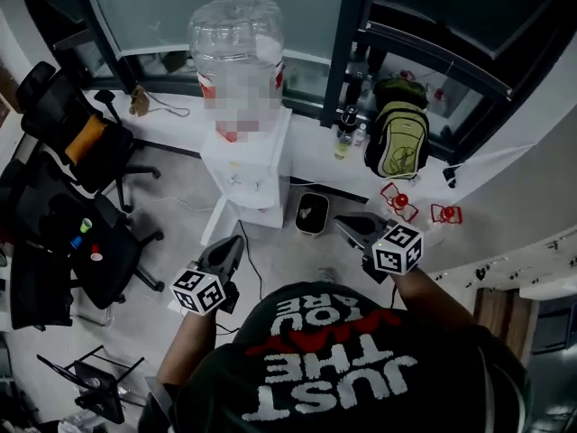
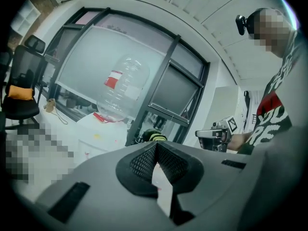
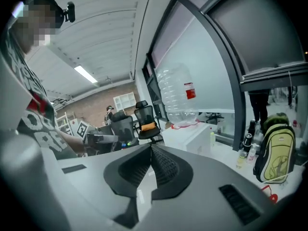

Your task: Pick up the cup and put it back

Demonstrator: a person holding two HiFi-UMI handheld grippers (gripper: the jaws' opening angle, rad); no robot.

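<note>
Cup location could not be told for sure: no view showed the cup plainly. The only candidates were a few small coloured items (image 1: 90, 242) on the seat of a black chair (image 1: 117, 278) at the left, too small to identify. Both grippers were held out in front of the person (image 1: 361, 368), well apart from each other, above the grey floor (image 1: 171, 206). The left gripper (image 1: 232, 245) was clenched with nothing in it; its own view showed the dark ribbed pads (image 2: 144, 160) pressed together at the tips. The right gripper (image 1: 348, 226) was likewise closed and empty, its pads (image 3: 163, 165) meeting along a single seam. Ahead of them a white water dispenser (image 1: 257, 161) stood against the window ledge (image 1: 311, 159), with a large clear bottle (image 1: 236, 34) upside down on top. A green and black backpack (image 1: 397, 138) stood upright on the ledge to the right of the dispenser, with small bottles (image 1: 344, 141) just beside it. A dark bin (image 1: 312, 213) sat on the floor near the dispenser's base. A second office chair (image 1: 86, 138), with an orange cushion, stood at the left by the window
</note>
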